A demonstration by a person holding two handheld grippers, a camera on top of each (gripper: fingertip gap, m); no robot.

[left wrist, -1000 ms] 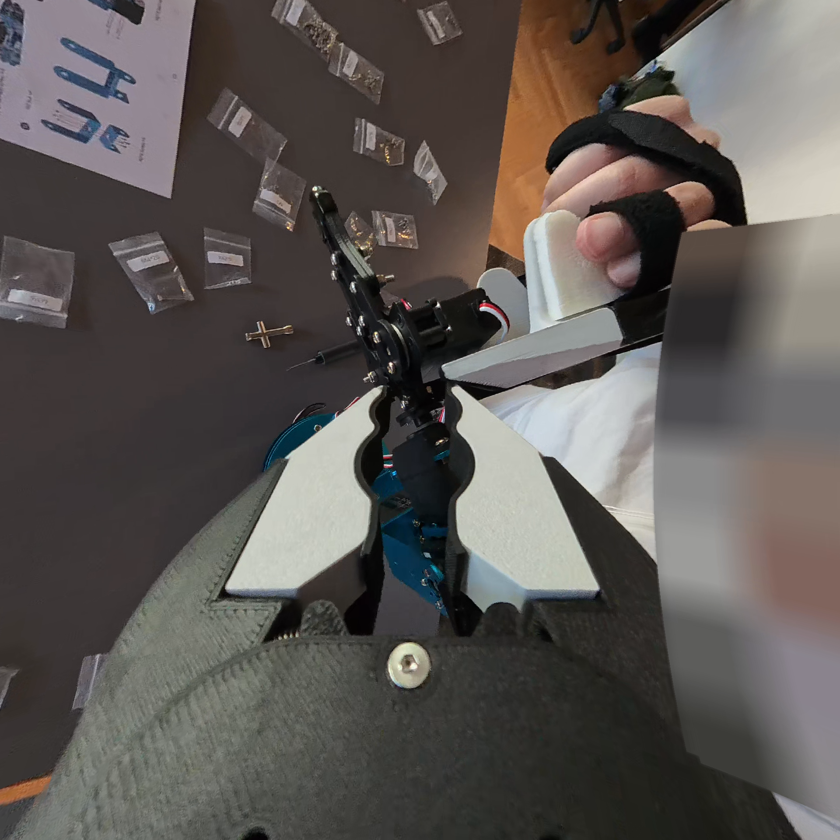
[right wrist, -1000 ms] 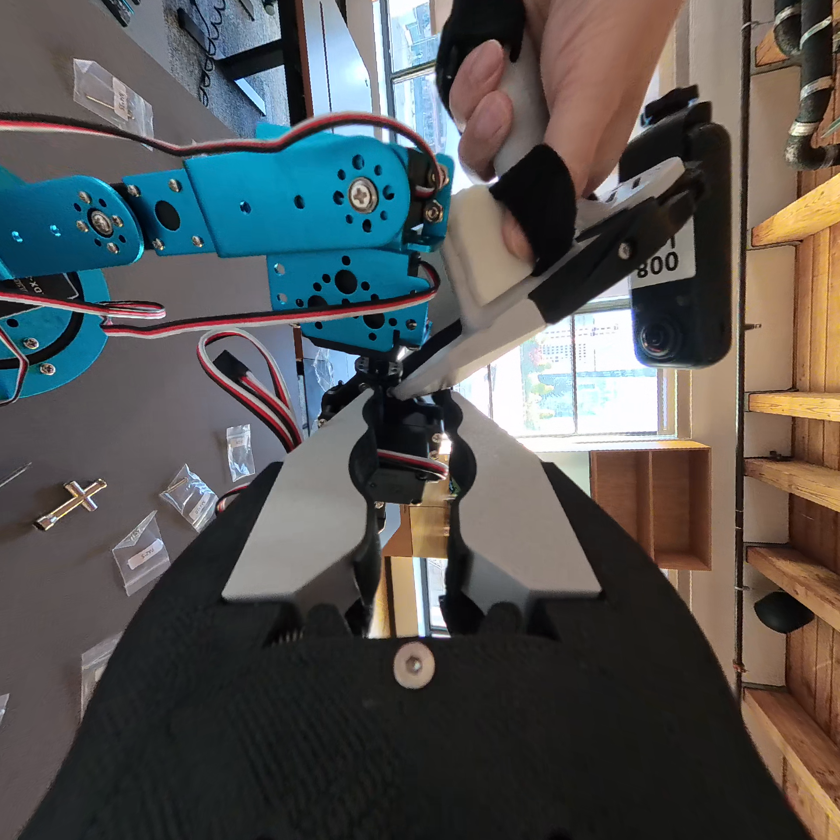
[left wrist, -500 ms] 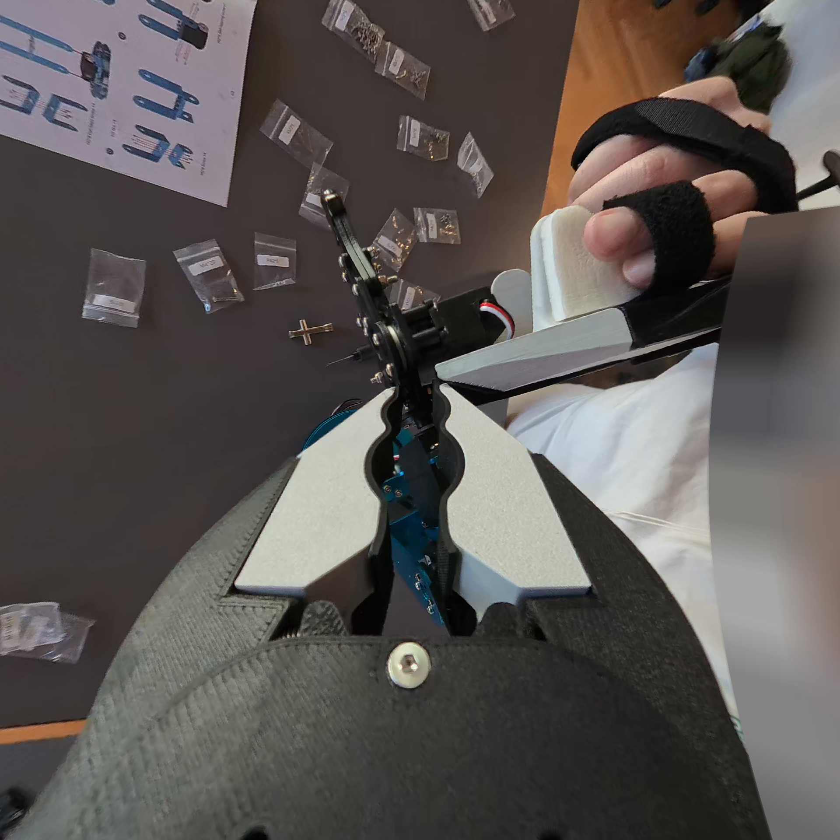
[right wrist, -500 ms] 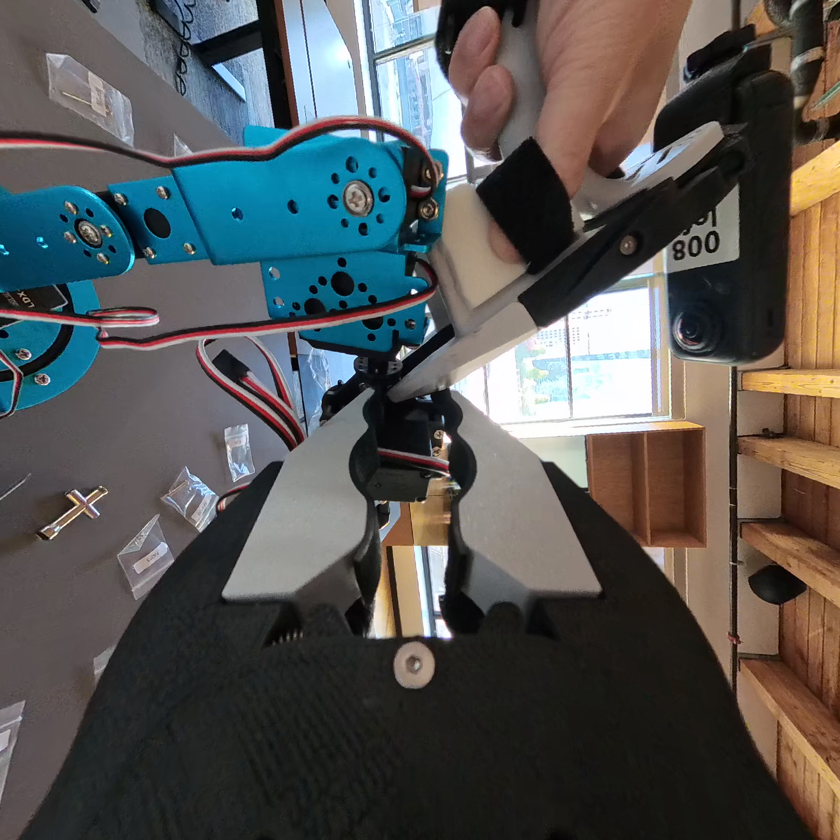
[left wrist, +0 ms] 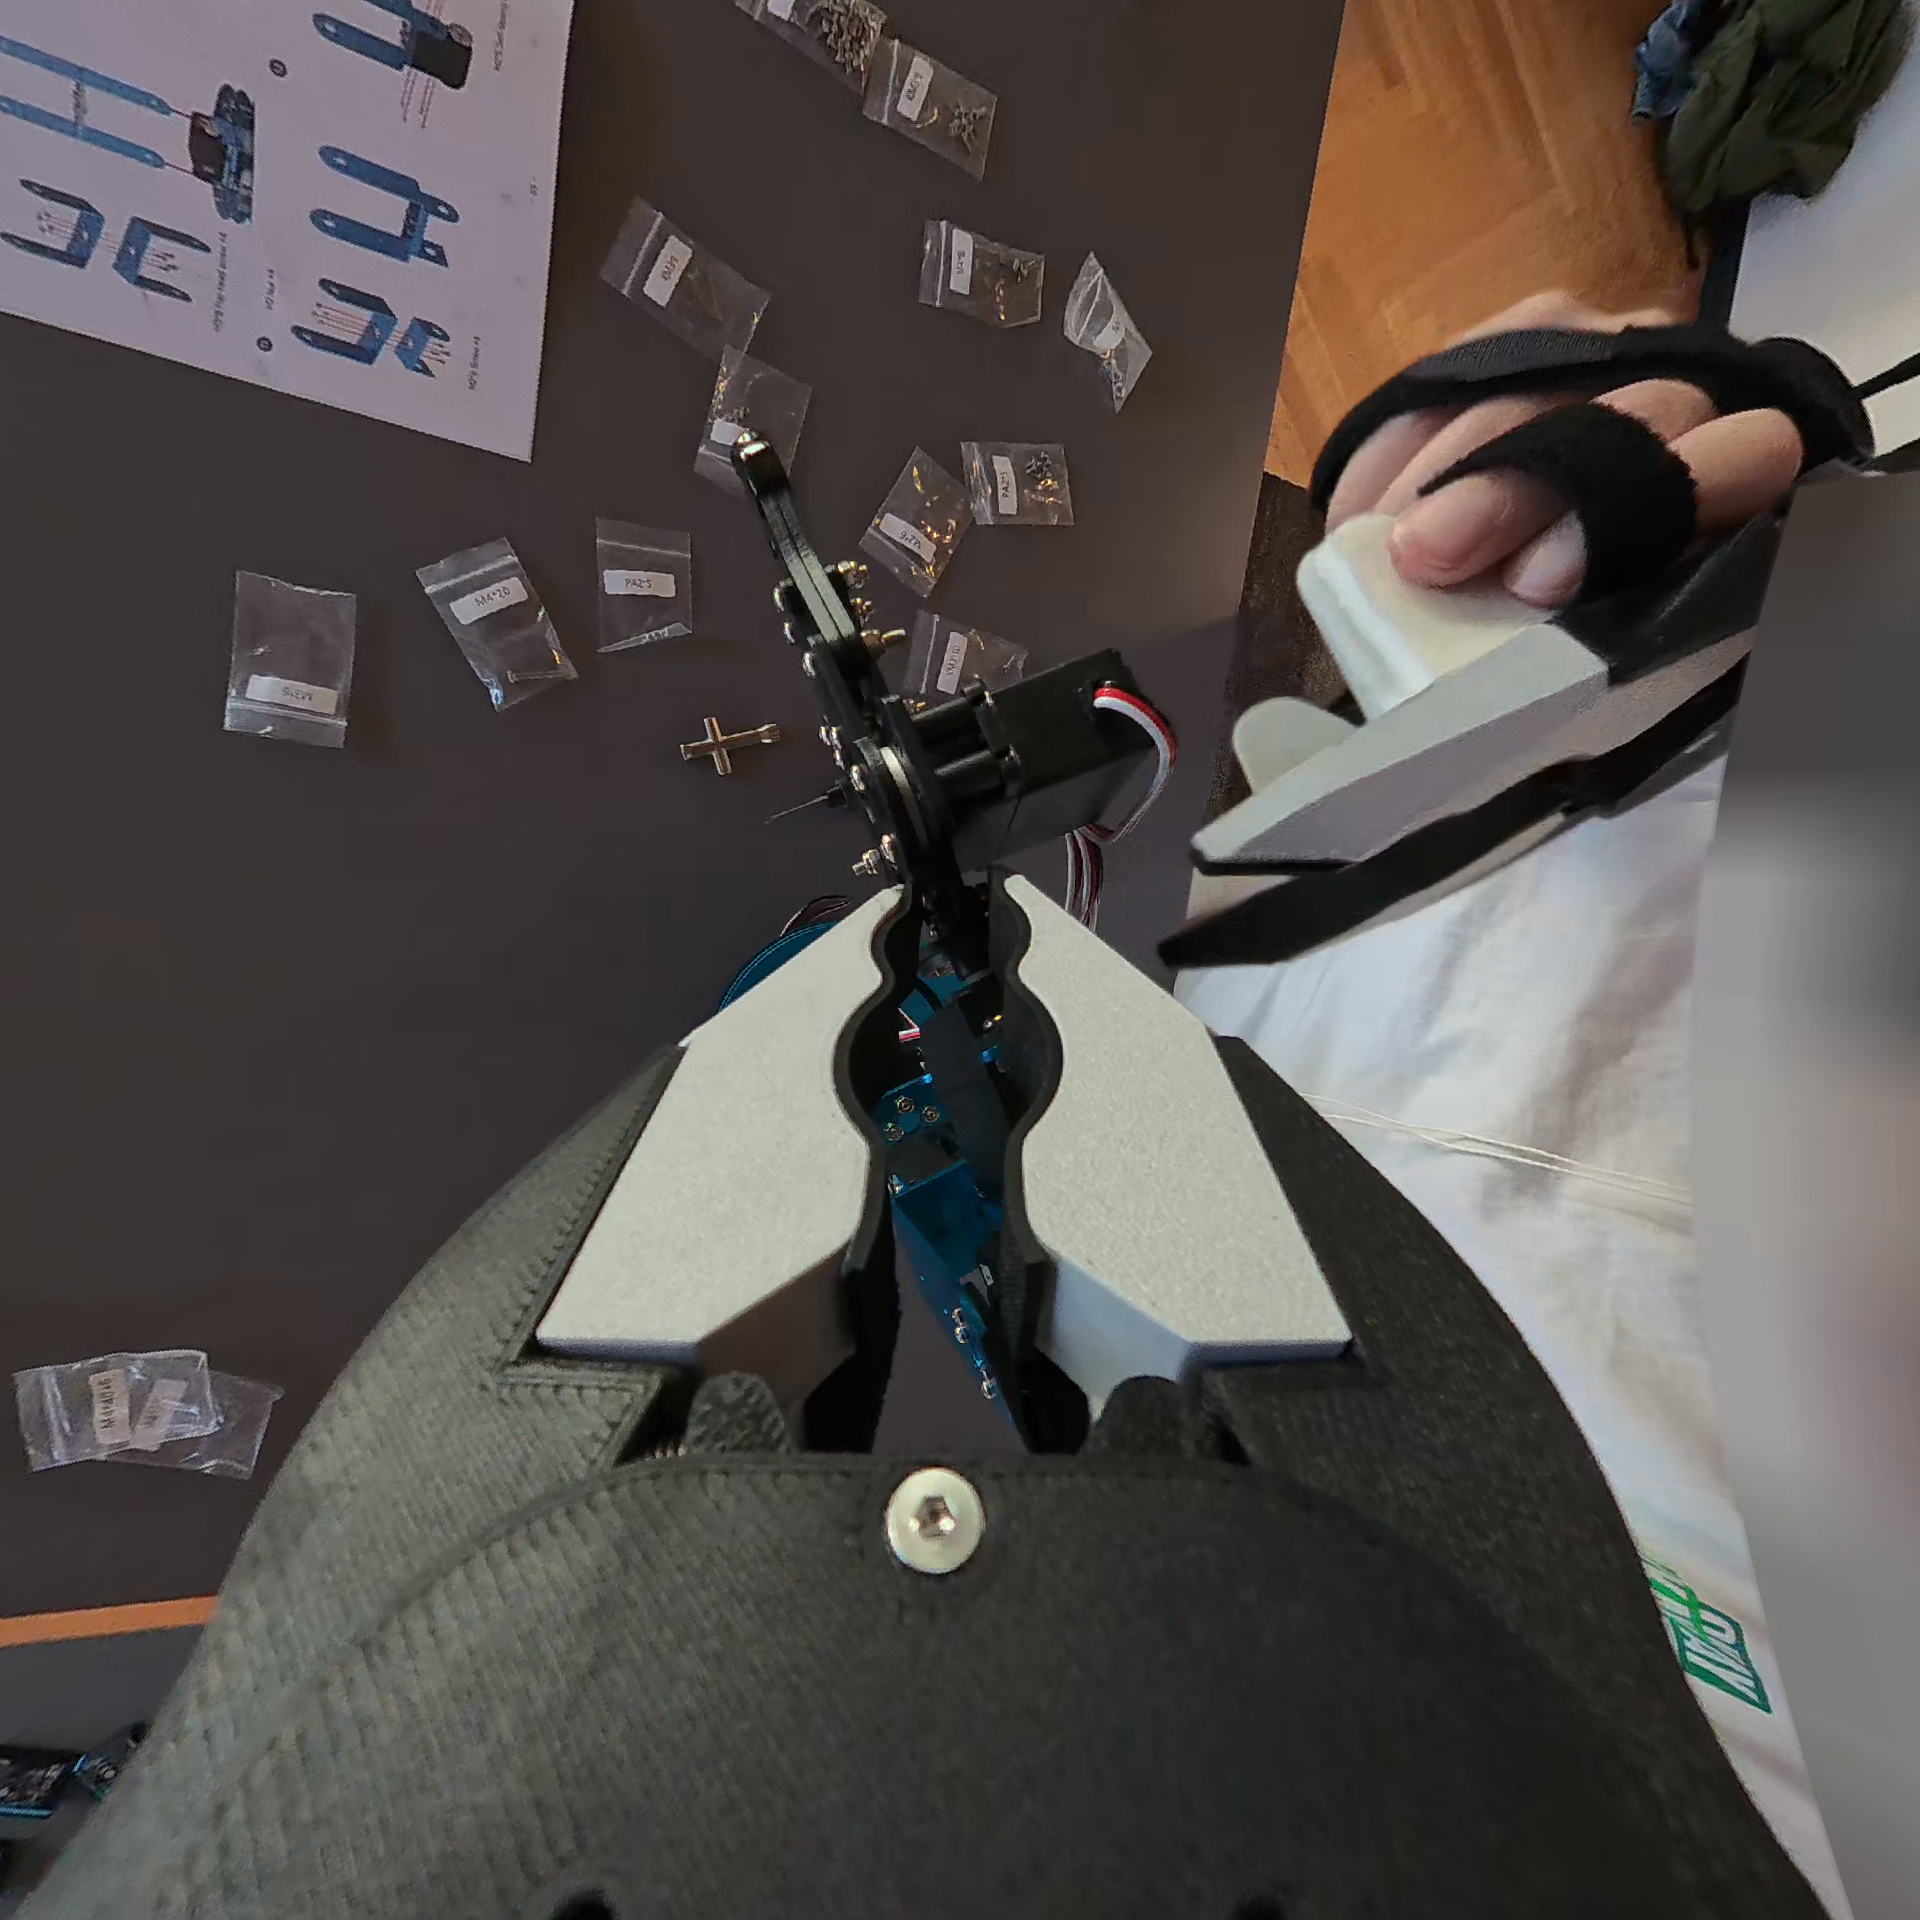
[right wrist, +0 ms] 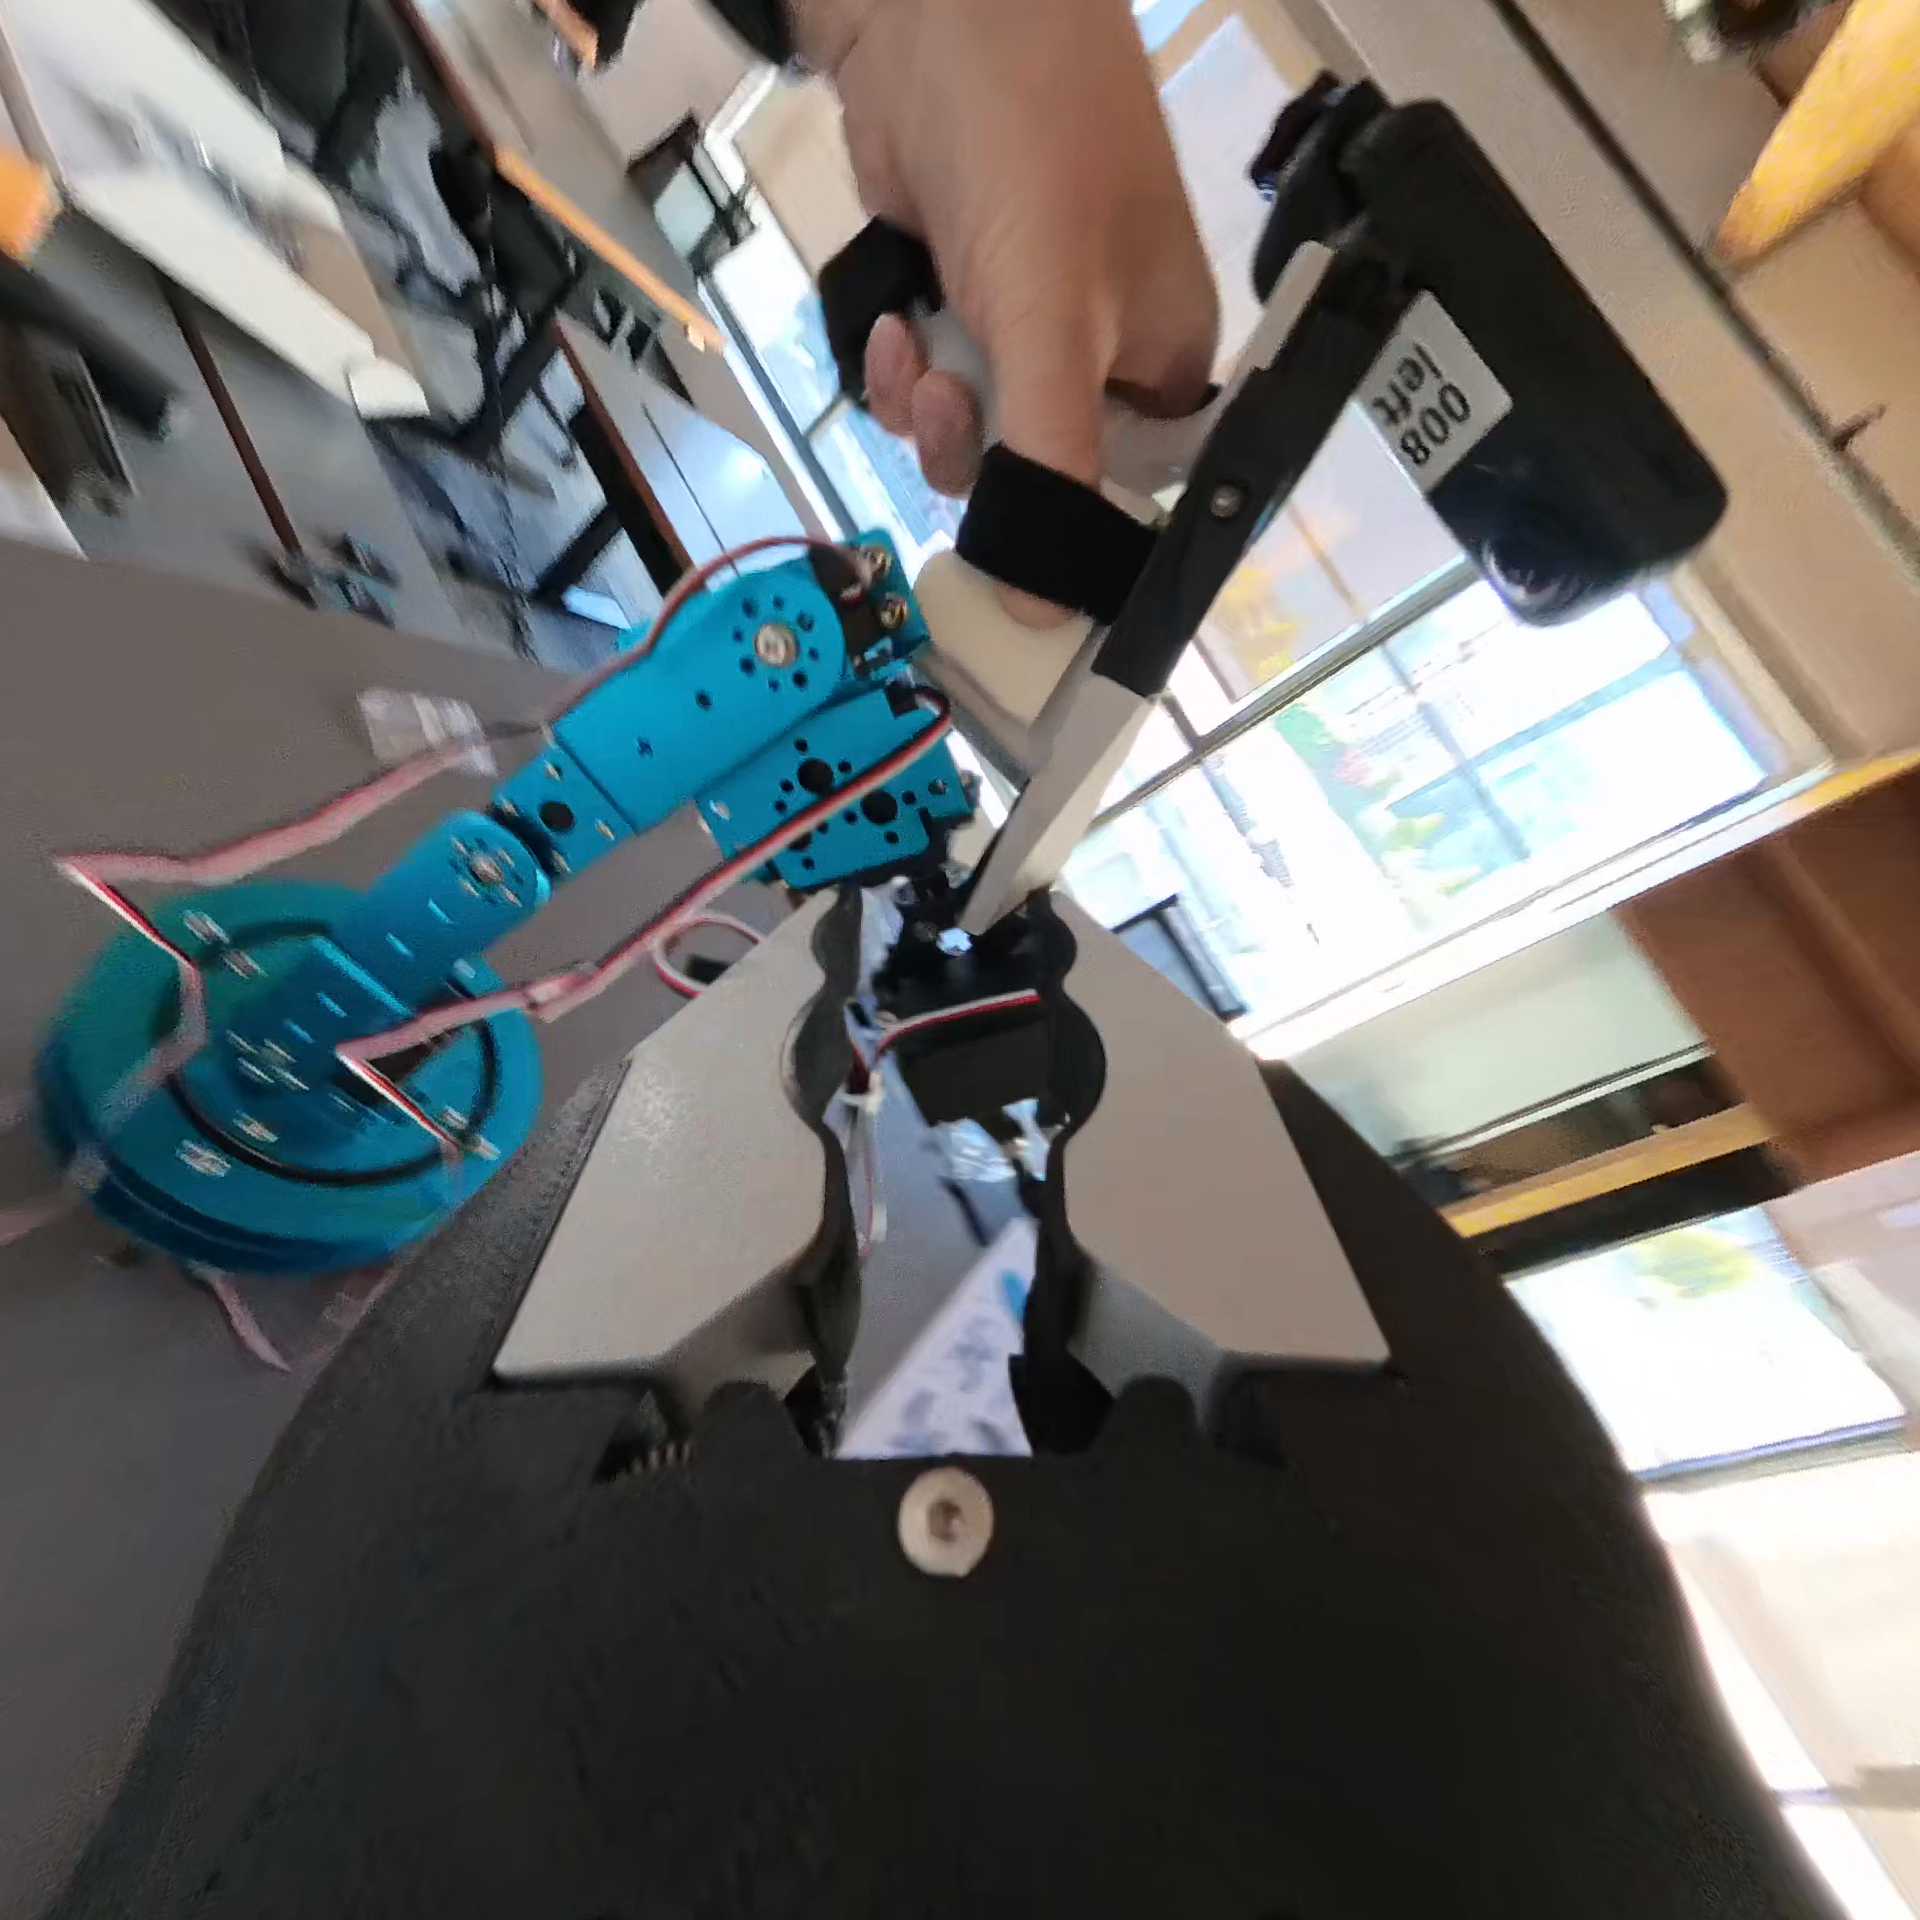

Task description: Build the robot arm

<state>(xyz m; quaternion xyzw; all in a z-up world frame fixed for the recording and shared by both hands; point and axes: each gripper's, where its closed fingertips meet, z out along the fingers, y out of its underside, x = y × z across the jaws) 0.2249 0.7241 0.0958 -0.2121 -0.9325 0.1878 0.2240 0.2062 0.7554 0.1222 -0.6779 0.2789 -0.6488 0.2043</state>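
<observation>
The left gripper (left wrist: 951, 914), with pale grey wavy-edged fingers on a black textured body, is clamping the black claw assembly (left wrist: 831, 665) at the end of a small blue metal robot arm (left wrist: 940, 1174), its fingers drawn in close on either side of the black plate studded with small screws. The blue arm's brackets are showing in the narrow gap between the fingers, and a black servo block (left wrist: 1029, 748) with a red, white and black wire is sticking out to the right just above the fingertips. The right gripper (left wrist: 1226, 894) is hanging just beside that servo, apart from it in the left wrist view, held by a hand (left wrist: 1538, 488) wearing black straps. In the right wrist view, which is blurred, the right gripper (right wrist: 951, 914) has its grey fingers standing a little apart on either side of the black servo (right wrist: 966, 1049); whether they are pressing on it or merely flanking it I cannot tell. There the blue arm (right wrist: 707, 748) is rising from its round blue base (right wrist: 281, 1081), which is sitting on the dark grey table (left wrist: 312, 987), and the left gripper's grey finger (right wrist: 1070, 790) is coming down onto the black part at the arm's tip. On the table beyond are lying many small clear plastic bags of screws (left wrist: 488, 613), a white printed instruction sheet (left wrist: 270, 197) with blue part drawings, and a small silver cross-shaped wrench (left wrist: 727, 743).
</observation>
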